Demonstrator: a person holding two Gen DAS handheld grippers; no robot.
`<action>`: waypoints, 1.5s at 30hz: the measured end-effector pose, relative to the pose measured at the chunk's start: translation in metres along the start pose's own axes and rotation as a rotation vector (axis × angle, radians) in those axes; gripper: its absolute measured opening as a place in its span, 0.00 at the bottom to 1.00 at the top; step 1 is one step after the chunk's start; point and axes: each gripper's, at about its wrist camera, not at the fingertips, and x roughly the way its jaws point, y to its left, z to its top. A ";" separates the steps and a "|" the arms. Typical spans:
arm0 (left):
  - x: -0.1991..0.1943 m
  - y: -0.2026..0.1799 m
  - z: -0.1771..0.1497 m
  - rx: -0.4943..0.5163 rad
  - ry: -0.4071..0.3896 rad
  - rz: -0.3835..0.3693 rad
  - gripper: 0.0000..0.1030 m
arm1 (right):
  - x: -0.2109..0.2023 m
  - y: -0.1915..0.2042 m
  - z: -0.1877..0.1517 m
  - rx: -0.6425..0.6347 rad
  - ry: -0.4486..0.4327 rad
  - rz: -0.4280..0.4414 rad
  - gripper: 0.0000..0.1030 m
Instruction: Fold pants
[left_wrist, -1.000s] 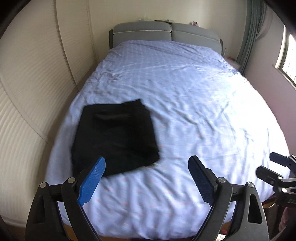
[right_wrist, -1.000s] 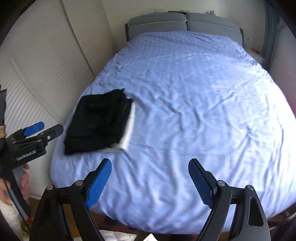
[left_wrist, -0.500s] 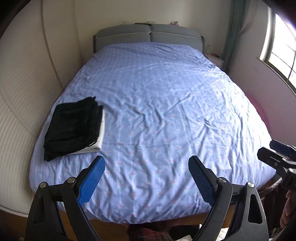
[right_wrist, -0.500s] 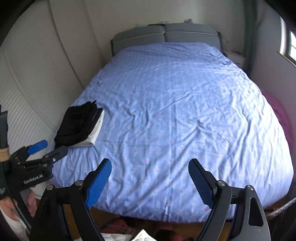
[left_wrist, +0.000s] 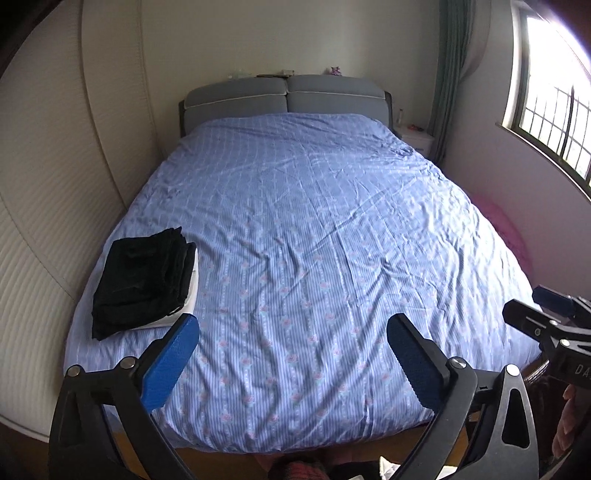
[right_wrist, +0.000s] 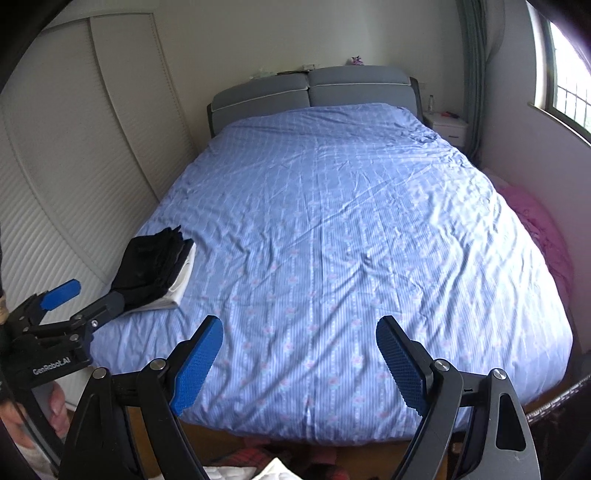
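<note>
Folded black pants (left_wrist: 142, 280) lie on a folded white garment (left_wrist: 190, 295) at the near left corner of the bed (left_wrist: 314, 240). The pile also shows in the right wrist view (right_wrist: 151, 267). My left gripper (left_wrist: 291, 338) is open and empty, held back beyond the foot of the bed, to the right of the pile. It shows at the left of the right wrist view (right_wrist: 79, 302). My right gripper (right_wrist: 299, 338) is open and empty above the foot of the bed. It shows at the right edge of the left wrist view (left_wrist: 543, 306).
A blue patterned duvet covers the bed. A grey headboard (left_wrist: 284, 96) stands at the far end. A white ribbed wardrobe (right_wrist: 55, 184) runs along the left. A nightstand (right_wrist: 447, 127), curtain and window (left_wrist: 546, 107) are on the right. Pink cloth (right_wrist: 535, 229) lies beside the bed.
Both grippers have pulled back from the bed and turned right, so the black pants pile now sits farther away at the left. Both stay open.
</note>
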 end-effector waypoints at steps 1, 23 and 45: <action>-0.001 -0.001 -0.001 -0.001 -0.001 0.003 1.00 | 0.000 -0.001 -0.001 0.000 -0.002 -0.005 0.84; -0.013 -0.029 0.000 0.009 -0.056 0.011 1.00 | -0.008 -0.018 0.000 0.009 -0.032 0.008 0.84; -0.013 -0.034 0.000 0.027 -0.051 0.020 1.00 | -0.009 -0.017 -0.001 0.004 -0.023 0.023 0.84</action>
